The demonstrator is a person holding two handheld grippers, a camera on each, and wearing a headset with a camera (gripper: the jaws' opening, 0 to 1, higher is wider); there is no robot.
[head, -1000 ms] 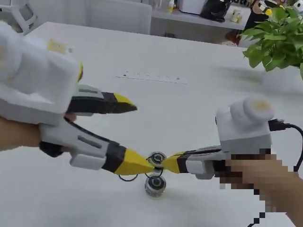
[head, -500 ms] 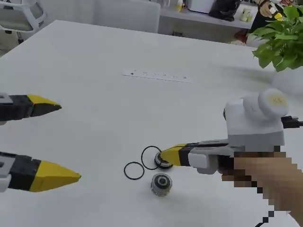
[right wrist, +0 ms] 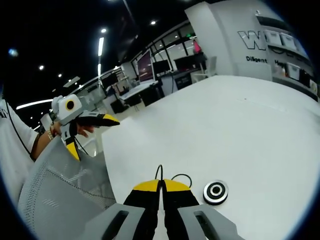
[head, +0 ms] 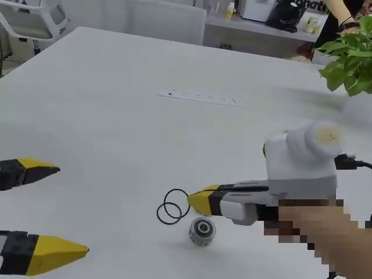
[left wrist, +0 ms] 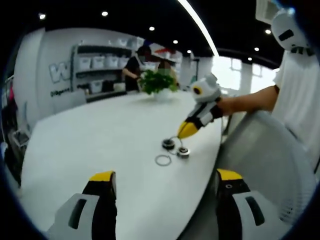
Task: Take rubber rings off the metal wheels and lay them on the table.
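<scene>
Two rubber rings (head: 172,208) lie flat on the table (head: 116,104), overlapping, just in front of the tip of the right gripper (head: 196,201). Its jaws are pressed together; one ring reaches the seam, but I cannot tell if it is pinched there. One metal wheel (head: 201,228) stands just beside this tip. In the left gripper view, a second wheel (left wrist: 168,144) sits right at the tip; in the head view the jaws cover it. The left gripper (head: 72,209) has its jaws wide apart and holds nothing; its body is cut off by the edge. One second ago its tip met the right tip at the wheel; now it is well apart from it.
</scene>
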